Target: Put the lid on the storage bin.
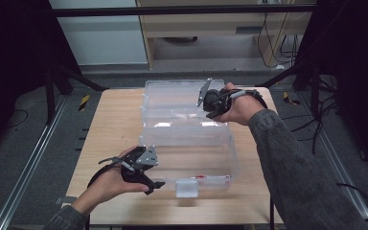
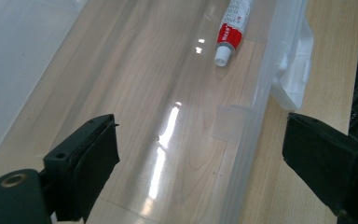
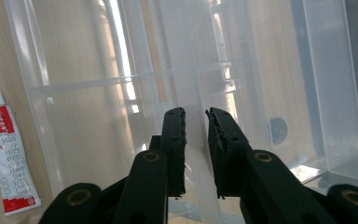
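Observation:
A clear plastic box [image 1: 233, 160] stands on the wooden table [image 1: 112, 124] with its lid [image 1: 172, 100] thrown back behind it. A red and white tube [image 2: 231, 27] lies inside the box by the front wall, and it also appears in the right gripper view as the tube [image 3: 7, 156]. My left gripper [image 1: 154, 167] is at the box's front left corner and open wide. One jaw of the left gripper [image 2: 200, 144] is over the box floor and the other is outside the front wall, neither touching it. My right gripper [image 1: 210, 106] is at the lid's right side. In its own view the right gripper [image 3: 196, 122] is shut on the lid's clear rim [image 3: 193, 70].
A white latch [image 2: 292, 70] hangs on the box's front wall near the table's front edge. Bare wood lies left of the box. Dark frame legs, rails and cables surround the table on the floor.

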The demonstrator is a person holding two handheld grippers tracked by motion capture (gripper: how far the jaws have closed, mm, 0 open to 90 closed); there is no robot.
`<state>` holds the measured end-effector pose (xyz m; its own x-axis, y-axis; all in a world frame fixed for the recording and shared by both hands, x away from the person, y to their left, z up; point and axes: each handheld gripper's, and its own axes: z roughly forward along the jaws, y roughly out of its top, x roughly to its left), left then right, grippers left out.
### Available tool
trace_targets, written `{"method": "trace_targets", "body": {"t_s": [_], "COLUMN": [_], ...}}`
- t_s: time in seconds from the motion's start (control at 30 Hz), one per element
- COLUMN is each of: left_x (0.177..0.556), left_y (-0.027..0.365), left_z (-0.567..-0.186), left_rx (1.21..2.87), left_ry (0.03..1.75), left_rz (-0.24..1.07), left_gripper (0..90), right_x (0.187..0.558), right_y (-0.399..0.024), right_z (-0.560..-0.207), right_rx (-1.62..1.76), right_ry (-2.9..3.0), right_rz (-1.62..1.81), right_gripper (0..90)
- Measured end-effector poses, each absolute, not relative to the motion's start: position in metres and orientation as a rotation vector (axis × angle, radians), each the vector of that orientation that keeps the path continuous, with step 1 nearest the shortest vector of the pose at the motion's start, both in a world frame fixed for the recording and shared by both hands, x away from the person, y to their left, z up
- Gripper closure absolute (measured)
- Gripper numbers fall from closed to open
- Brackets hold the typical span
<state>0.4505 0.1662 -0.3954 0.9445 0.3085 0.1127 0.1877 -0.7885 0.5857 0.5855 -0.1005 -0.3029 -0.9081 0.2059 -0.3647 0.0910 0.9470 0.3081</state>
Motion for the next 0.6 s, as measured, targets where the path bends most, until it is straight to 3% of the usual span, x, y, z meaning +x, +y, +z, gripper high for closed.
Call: {"method": "trace_targets", "body": {"t_s": [0.17, 0.33, 0.6], "left_x": [0.449, 0.445, 0.440], "left_y": [0.168, 0.170, 0.172], "left_z": [-0.397, -0.398, -0.396], "left_rx": [2.502, 2.523, 2.550], "left_ry": [0.359, 0.329, 0.310], "left_rz": [0.256, 0.219, 0.202], "left_gripper": [15.4, 32.8, 48.7], "right_x": [0.586, 0.586, 0.585], "right_y": [-0.100, -0.100, -0.099], "right_z": [-0.303, -0.303, -0.304], "right_rx": [0.192, 0.197, 0.200], "right_ry": [2.706, 2.708, 2.701], "right_rz": [0.402, 0.405, 0.403], "right_gripper": [79.0, 79.0, 78.5]}}
